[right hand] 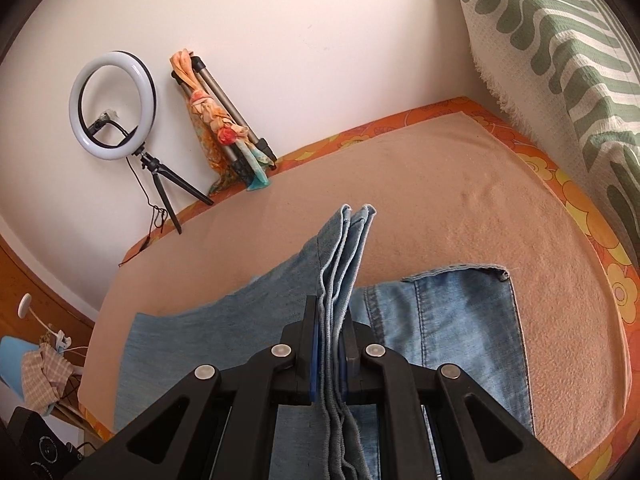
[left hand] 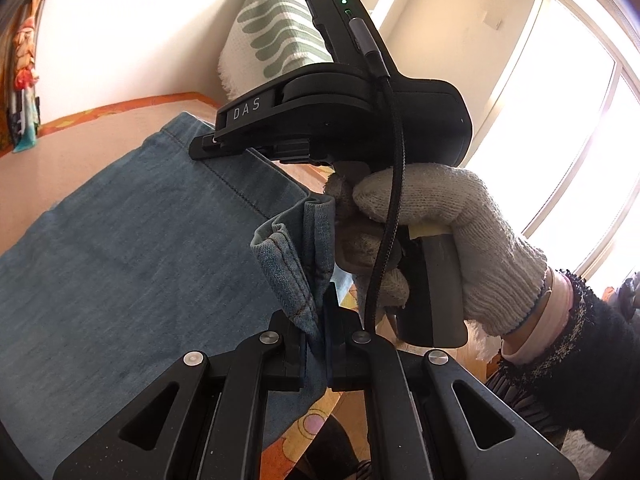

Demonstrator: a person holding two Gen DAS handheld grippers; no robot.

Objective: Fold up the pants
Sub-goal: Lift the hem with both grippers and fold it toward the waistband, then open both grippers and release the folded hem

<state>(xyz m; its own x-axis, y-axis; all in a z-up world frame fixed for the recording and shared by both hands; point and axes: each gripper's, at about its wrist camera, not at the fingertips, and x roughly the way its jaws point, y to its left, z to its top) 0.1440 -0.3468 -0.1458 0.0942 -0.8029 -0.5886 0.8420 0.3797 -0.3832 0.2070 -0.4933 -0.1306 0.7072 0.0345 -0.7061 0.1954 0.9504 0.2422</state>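
Light blue denim pants (right hand: pixel 452 320) lie on a peach blanket (right hand: pixel 440 200). In the right wrist view my right gripper (right hand: pixel 332 336) is shut on a bunched fold of the pants' hem edges (right hand: pixel 348 248), which stands up between its fingers. In the left wrist view my left gripper (left hand: pixel 318 320) is shut on a stitched denim edge (left hand: pixel 288 264), lifted above the flat pants (left hand: pixel 132 248). Just beyond it is the right gripper's black body (left hand: pixel 340 116), held by a white-gloved hand (left hand: pixel 448 240).
A green-and-white patterned pillow (right hand: pixel 568 60) leans at the blanket's far right. A ring light on a small tripod (right hand: pixel 114 104) and a folded tripod with a scarf (right hand: pixel 224 124) stand by the wall. An orange flowered sheet (right hand: pixel 600 240) borders the blanket.
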